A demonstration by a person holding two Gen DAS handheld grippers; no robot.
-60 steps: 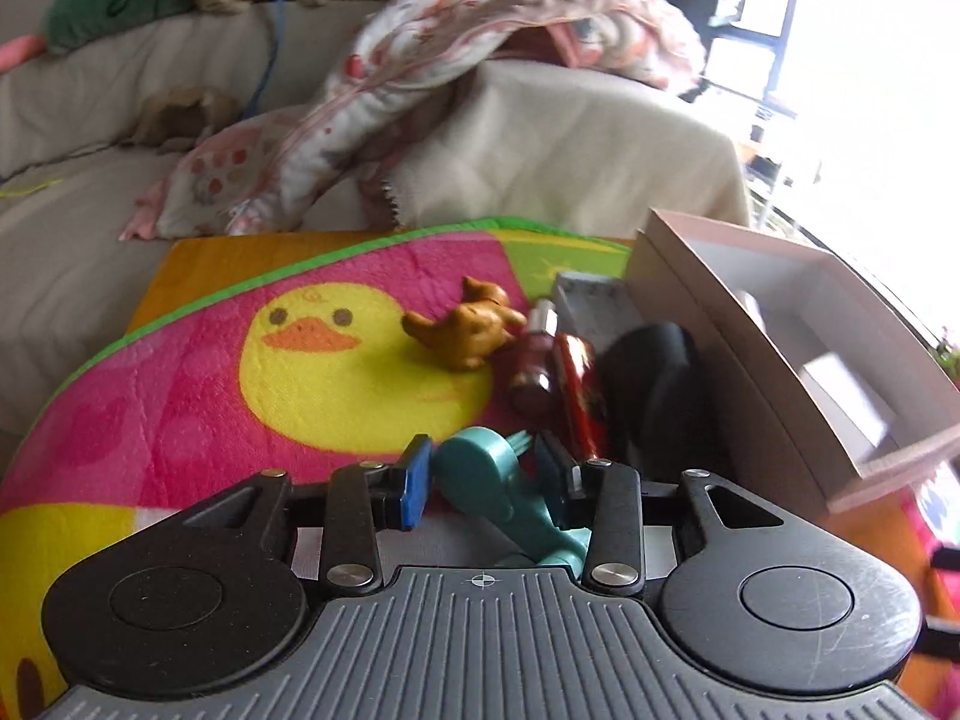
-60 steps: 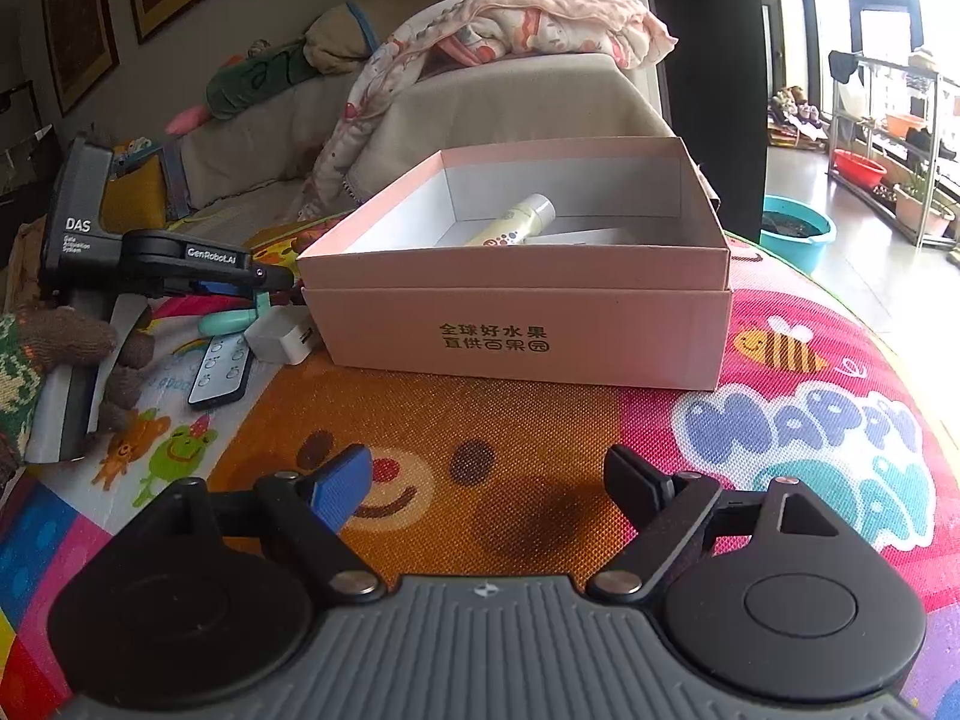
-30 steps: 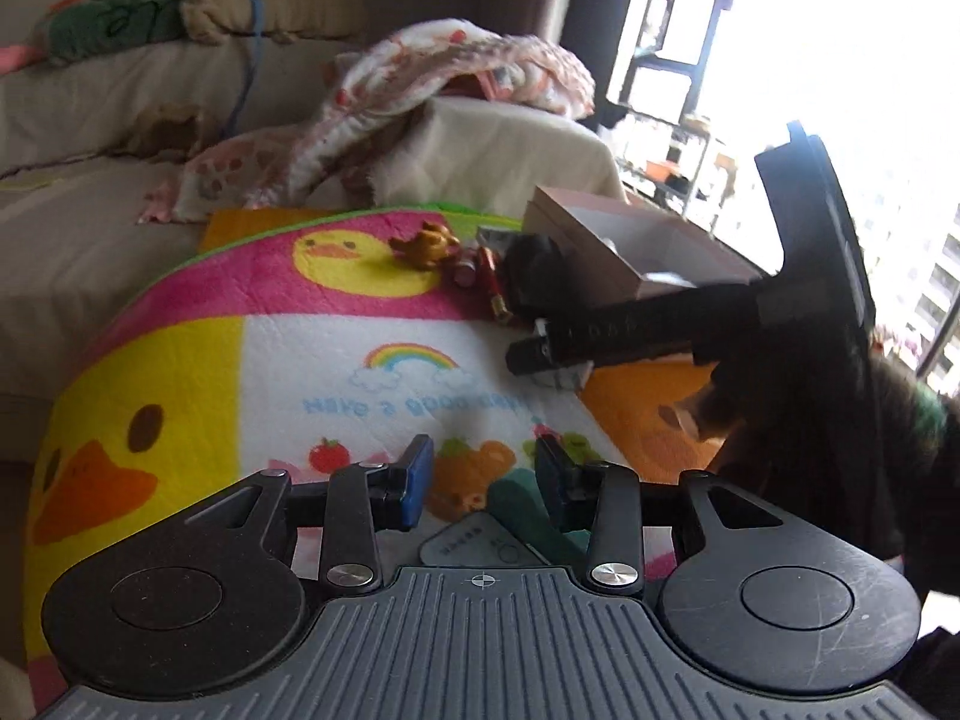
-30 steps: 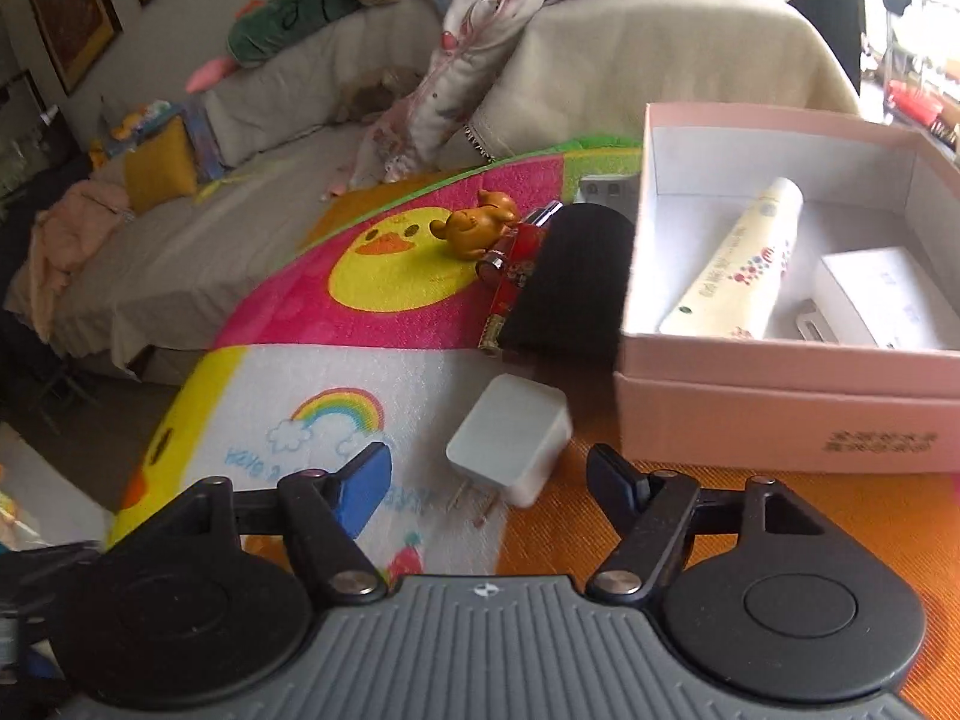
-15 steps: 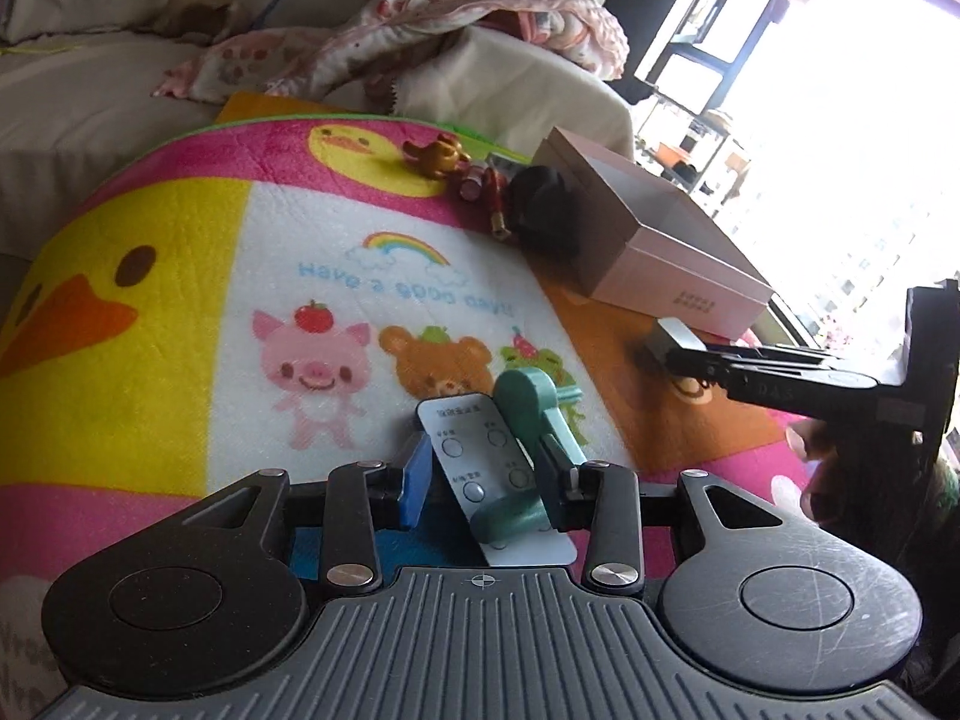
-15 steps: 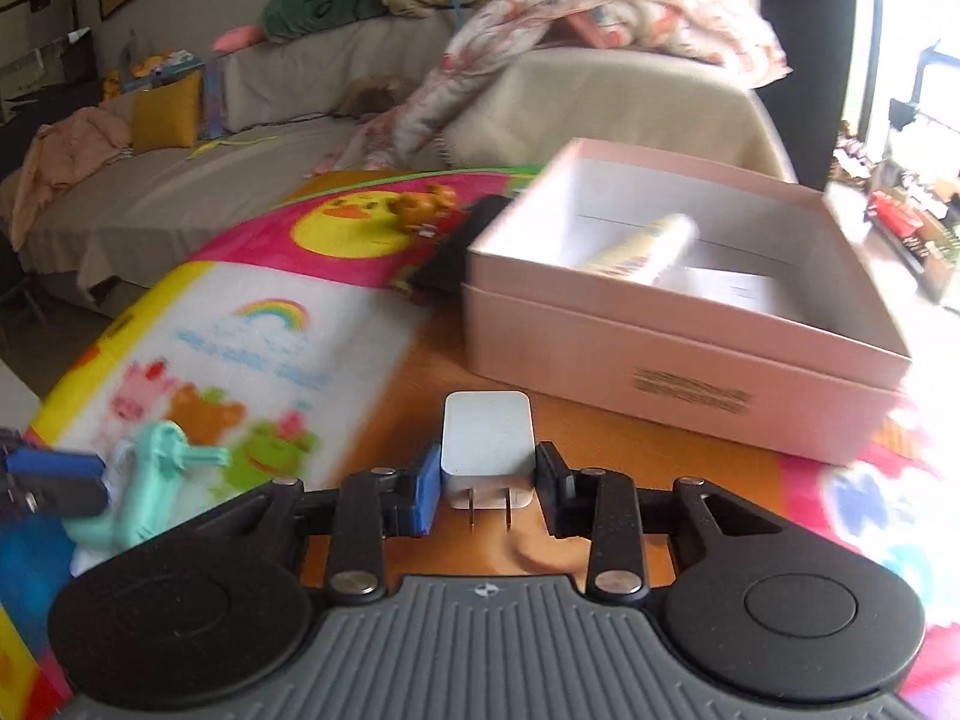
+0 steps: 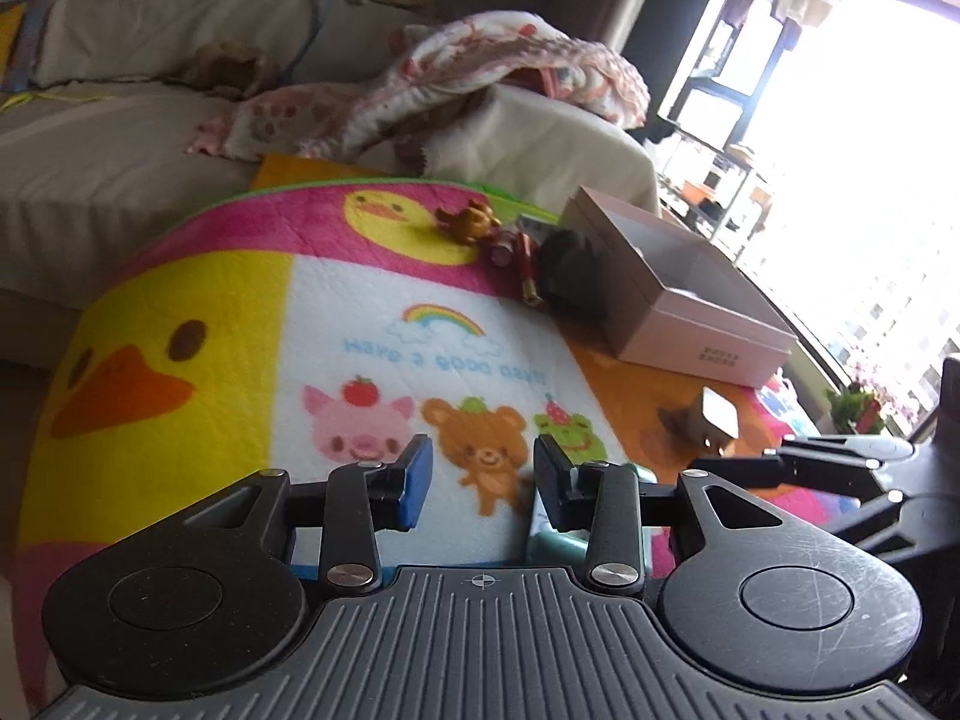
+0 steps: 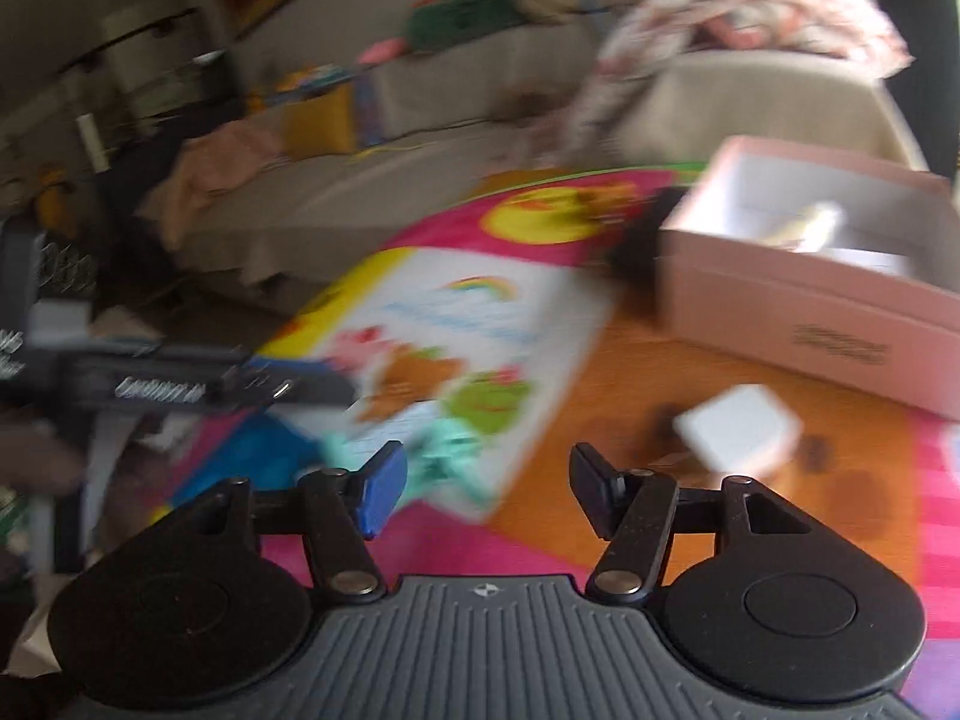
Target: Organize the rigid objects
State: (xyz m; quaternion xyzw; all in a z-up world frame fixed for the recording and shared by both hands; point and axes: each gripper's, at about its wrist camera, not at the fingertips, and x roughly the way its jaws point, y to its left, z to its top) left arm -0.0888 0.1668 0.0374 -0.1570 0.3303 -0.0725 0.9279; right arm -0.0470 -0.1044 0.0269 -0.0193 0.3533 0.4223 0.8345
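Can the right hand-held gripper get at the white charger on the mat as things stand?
Probably yes: the right hand-held gripper is open and empty, and the white charger lies uncovered on the mat just ahead to its right.

Your right hand-held gripper (image 8: pixel 483 492) has let go of the white charger plug (image 8: pixel 738 437), which now lies on the orange part of the play mat (image 8: pixel 600 372); your left hand-held gripper (image 7: pixel 477 477) has spread off the teal clip (image 7: pixel 555 543).
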